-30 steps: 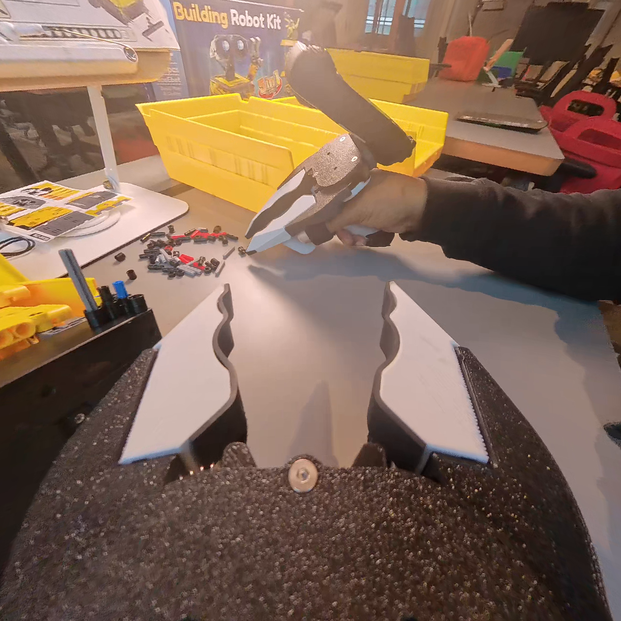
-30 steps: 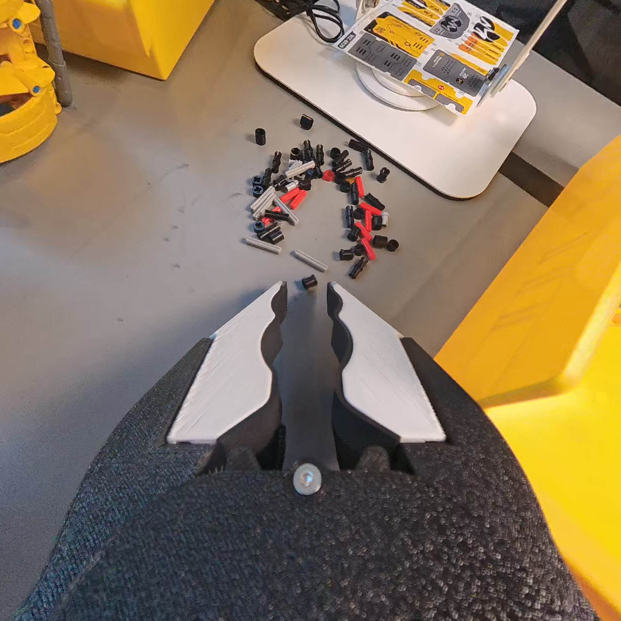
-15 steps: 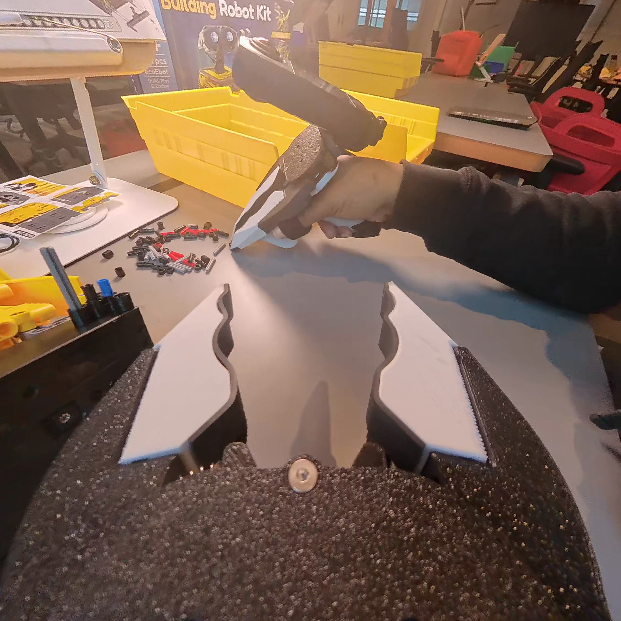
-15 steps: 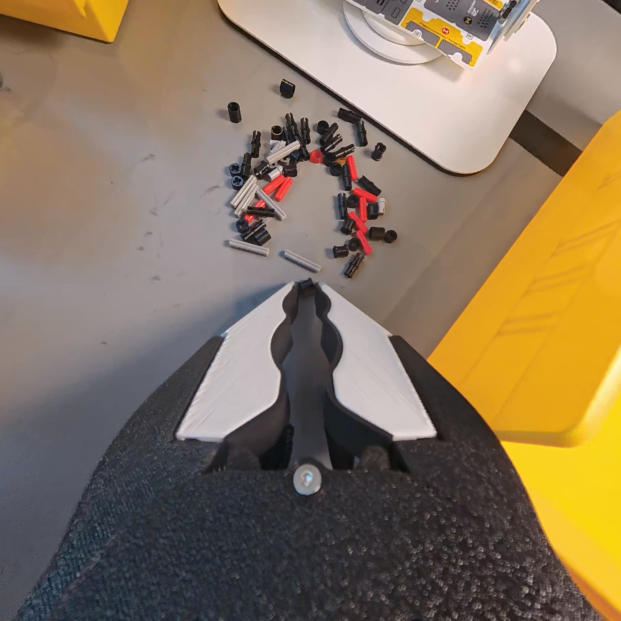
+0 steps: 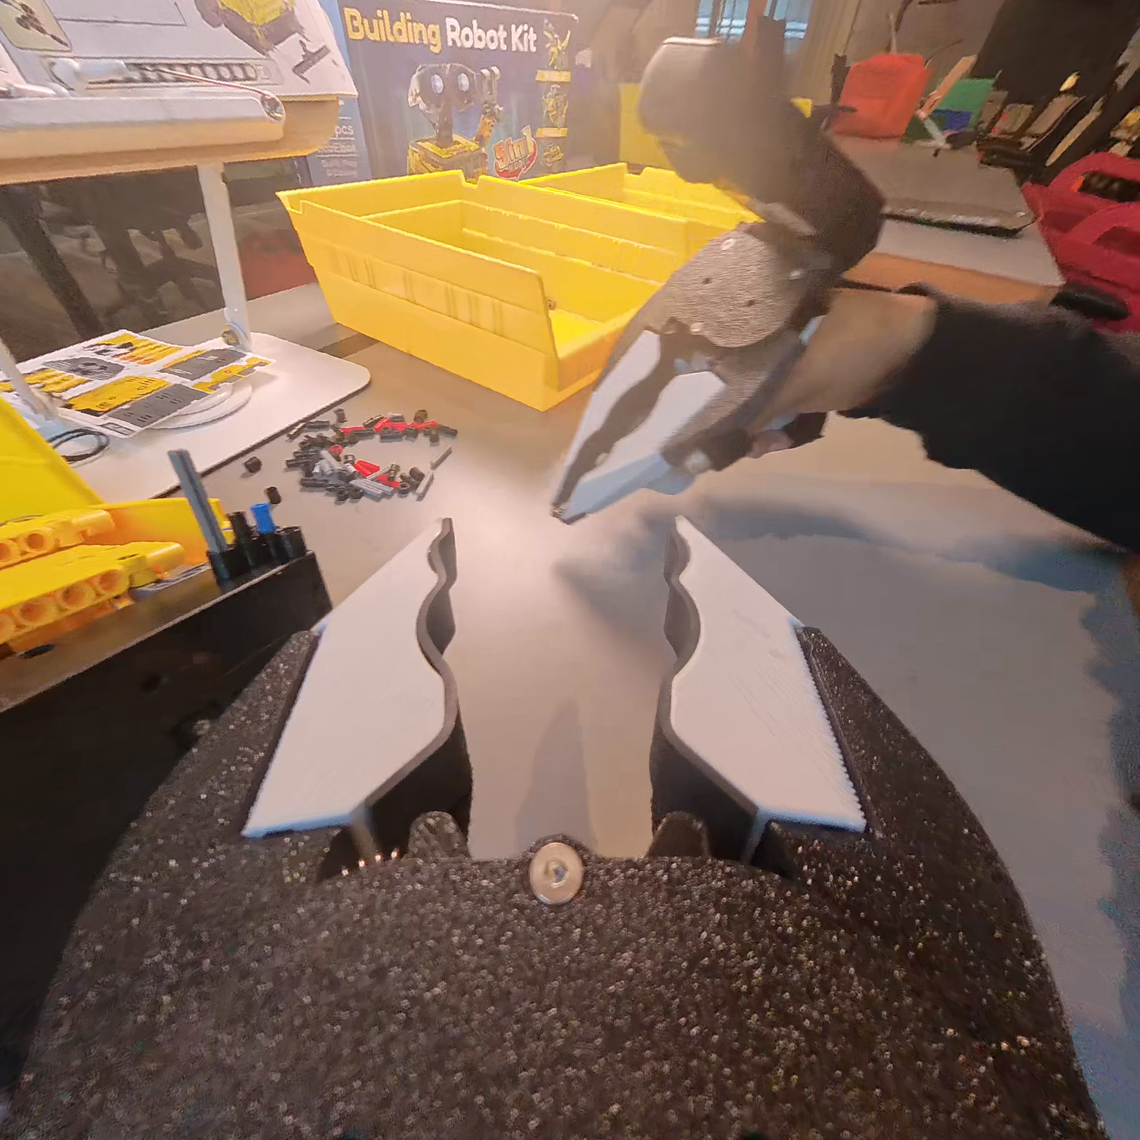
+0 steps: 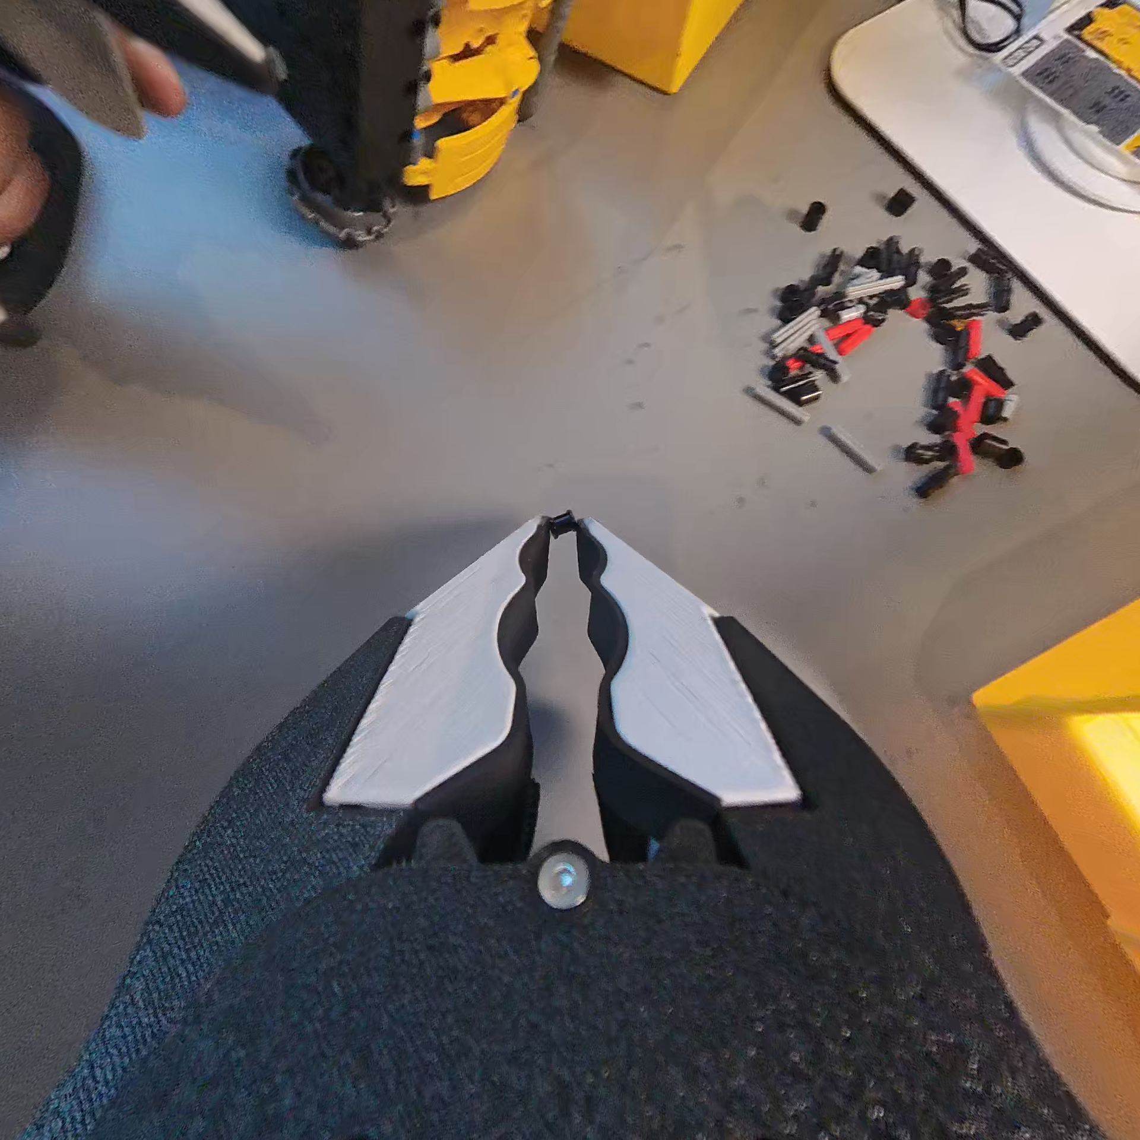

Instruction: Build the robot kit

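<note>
While left gripper (image 5: 560, 524) gapes, right gripper (image 6: 562, 520) pinches black peg (image 6: 561, 524)

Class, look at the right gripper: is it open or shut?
Shut: the right gripper pinches a small black pin between its fingertips, above the grey table.

Grey worktop (image 6: 370, 432), yellow bins (image 5: 469, 277), and right of the right hand-held gripper (image 6: 562, 524) a black, red and grey pin pile (image 6: 894, 364). Gripper fingers (image 6: 444, 678) pale grey, body speckled black. White board (image 6: 987, 185).
</note>
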